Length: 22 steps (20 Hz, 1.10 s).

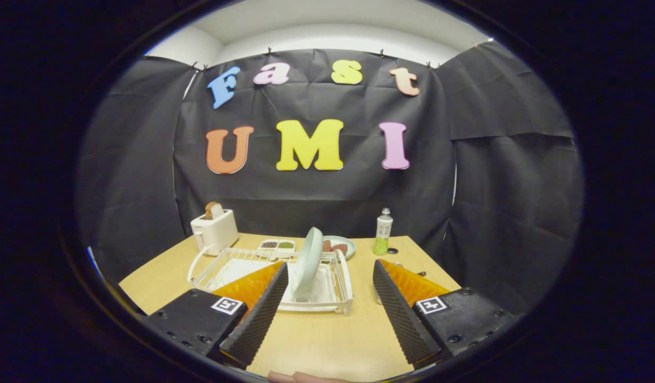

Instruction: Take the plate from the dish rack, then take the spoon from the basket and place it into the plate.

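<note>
Jaws spread wide, gripping nothing, gripper (327,298) above the worktop (327,340). Plate (308,260) stands on edge in the dish rack (263,276), just ahead between the fingers. Toaster (214,230) and bottle (383,231) sit beyond the rack.

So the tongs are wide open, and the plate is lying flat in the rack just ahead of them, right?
Not quite. In the gripper view the tongs are wide open and the plate is in the rack just ahead of them, but it is standing on edge, not lying flat.
</note>
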Motion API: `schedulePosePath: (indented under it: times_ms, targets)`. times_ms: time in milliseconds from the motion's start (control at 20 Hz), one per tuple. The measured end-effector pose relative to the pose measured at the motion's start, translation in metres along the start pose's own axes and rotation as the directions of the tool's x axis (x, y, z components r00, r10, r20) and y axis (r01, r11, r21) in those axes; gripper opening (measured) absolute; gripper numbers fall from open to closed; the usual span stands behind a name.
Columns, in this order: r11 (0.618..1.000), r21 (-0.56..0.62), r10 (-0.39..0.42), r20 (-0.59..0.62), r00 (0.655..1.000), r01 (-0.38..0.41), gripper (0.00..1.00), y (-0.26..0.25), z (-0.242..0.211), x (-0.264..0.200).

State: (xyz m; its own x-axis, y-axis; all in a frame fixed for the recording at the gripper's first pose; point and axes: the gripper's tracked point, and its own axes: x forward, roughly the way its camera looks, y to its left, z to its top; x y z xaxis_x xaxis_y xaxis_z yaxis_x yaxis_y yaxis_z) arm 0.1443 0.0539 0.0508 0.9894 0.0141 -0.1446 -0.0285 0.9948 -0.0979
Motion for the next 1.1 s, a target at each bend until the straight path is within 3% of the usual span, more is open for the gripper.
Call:
schedulePosePath:
  times_ms: [300, 550, 700, 850, 1100]
  targets:
    - [0.999, -0.048, -0.022, -0.220, 0.975, 0.012, 1.00, 0.016, 0.030, 0.096]
    - [1.000, -0.009, 0.006, -0.423, 0.906, -0.010, 1.00, 0.033, 0.049, 0.163]
    - [1.000, -0.009, -0.023, -0.536, 0.844, 0.021, 1.00, 0.032, 0.044, 0.199]
    - [0.999, -0.004, -0.032, -0.650, 0.759, 0.039, 1.00, 0.034, 0.025, 0.228]
    - [0.980, -0.147, -0.198, -0.735, 0.649, 0.132, 1.00, 0.012, 0.011, 0.240]
